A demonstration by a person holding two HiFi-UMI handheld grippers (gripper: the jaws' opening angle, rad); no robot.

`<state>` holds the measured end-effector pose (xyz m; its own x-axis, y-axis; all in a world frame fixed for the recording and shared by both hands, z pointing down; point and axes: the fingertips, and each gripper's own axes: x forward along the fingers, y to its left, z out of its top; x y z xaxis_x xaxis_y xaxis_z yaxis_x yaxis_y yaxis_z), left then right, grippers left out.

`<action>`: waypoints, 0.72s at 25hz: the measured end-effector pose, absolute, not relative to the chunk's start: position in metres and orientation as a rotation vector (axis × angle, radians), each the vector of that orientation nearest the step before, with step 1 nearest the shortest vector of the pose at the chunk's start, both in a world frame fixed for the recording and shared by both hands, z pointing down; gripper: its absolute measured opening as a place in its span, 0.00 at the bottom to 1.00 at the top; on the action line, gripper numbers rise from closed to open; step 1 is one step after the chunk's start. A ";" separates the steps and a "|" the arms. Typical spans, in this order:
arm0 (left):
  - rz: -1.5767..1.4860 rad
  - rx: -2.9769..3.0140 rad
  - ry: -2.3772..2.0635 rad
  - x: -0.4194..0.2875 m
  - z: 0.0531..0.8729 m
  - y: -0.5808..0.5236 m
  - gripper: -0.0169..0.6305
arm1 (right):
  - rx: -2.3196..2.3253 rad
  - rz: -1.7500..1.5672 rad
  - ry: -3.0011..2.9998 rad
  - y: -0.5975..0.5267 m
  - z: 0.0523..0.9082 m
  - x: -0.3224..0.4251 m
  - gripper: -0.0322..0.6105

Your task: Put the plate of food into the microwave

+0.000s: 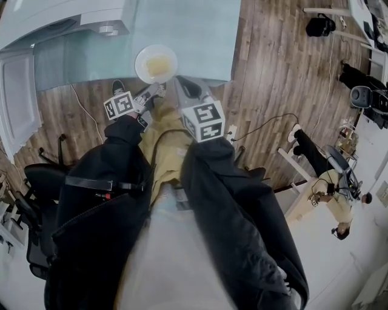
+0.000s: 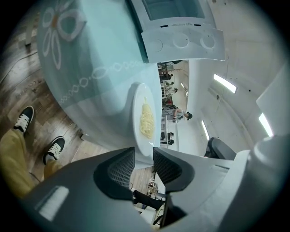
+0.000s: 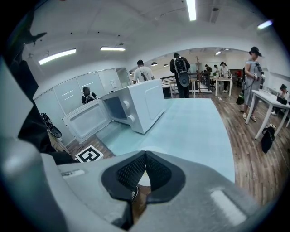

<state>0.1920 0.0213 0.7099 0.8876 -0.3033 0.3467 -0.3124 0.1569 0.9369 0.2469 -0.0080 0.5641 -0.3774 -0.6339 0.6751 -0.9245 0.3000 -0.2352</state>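
A white plate with pale yellow noodles lies at the near edge of the pale teal table. In the left gripper view the plate appears on edge, its near rim reaching into the gap between the jaws. My left gripper is open, and its pads do not press on the rim. My right gripper is shut on nothing, just right of the plate's near rim. The white microwave stands at the table's far left with its door swung open.
The table's near edge runs just past both grippers, with wood floor below. Black office chairs stand at my left. A cable trails over the floor at right, where a person sits at a desk. Several people stand beyond the table.
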 end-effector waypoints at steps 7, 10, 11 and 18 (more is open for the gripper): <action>-0.144 1.357 -0.526 0.196 0.714 0.007 0.07 | 1.408 0.854 -2.068 0.004 0.564 0.258 0.04; -0.216 1.342 -0.495 0.193 0.712 0.005 0.05 | 1.410 0.857 -2.062 0.003 0.564 0.259 0.04; -0.219 1.346 -0.490 0.192 0.711 0.005 0.05 | 1.407 0.857 -2.063 0.002 0.565 0.257 0.04; -0.255 1.358 -0.443 0.171 0.686 0.008 0.05 | 1.354 0.845 -2.093 -0.005 0.564 0.232 0.04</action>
